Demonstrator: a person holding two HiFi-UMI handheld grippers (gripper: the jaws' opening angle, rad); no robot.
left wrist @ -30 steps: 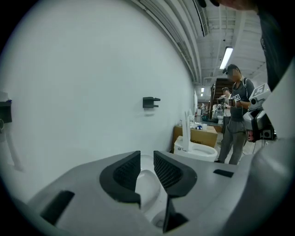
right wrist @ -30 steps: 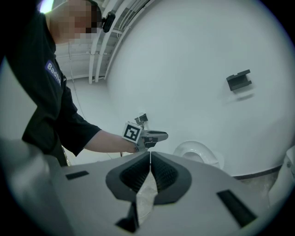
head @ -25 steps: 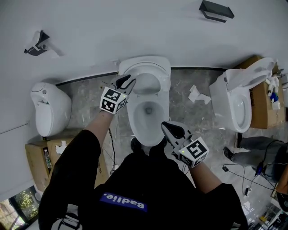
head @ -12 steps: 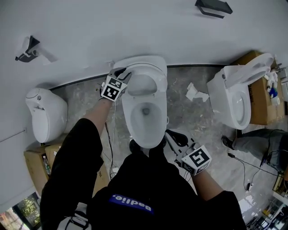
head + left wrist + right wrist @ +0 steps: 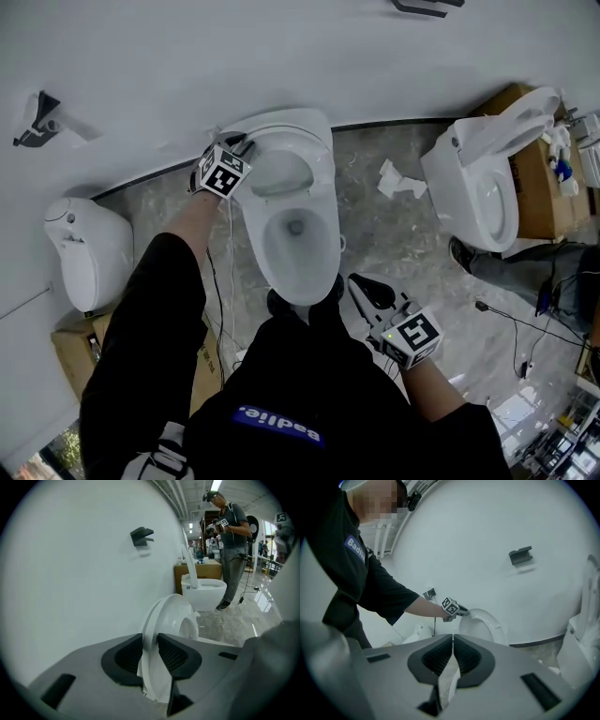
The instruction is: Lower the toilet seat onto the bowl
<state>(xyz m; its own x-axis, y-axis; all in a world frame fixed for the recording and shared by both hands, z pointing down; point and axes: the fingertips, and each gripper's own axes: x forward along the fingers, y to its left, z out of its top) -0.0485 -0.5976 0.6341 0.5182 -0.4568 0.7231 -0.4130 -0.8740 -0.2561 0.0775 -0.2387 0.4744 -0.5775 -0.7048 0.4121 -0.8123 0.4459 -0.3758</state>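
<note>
Three white toilets stand along a white wall (image 5: 281, 56). The middle toilet bowl (image 5: 298, 248) lies open with its drain showing. The toilet seat (image 5: 281, 174) stands upright at the bowl's far end, against the wall.

The left gripper (image 5: 240, 143) is at the seat's left edge. Its jaws have just been opening, and the seat's rim fills the gap between them, touching both pads. The right gripper (image 5: 367, 287) hangs just beside the bowl's near right side, its jaws closed to a thin slit with nothing in them.

The left toilet (image 5: 86, 246) has its lid down; the right toilet (image 5: 480, 192) has its seat up. A cardboard box (image 5: 532, 214) behind the right toilet carries bottles (image 5: 561, 169). A second box (image 5: 67, 349) sits at the near left, its contents unclear.

The floor (image 5: 403, 246) is grey mottled stone, with crumpled paper (image 5: 392, 178) lying between the middle and right toilets. A dark bracket (image 5: 31, 120) hangs on the wall at the far left.
</note>
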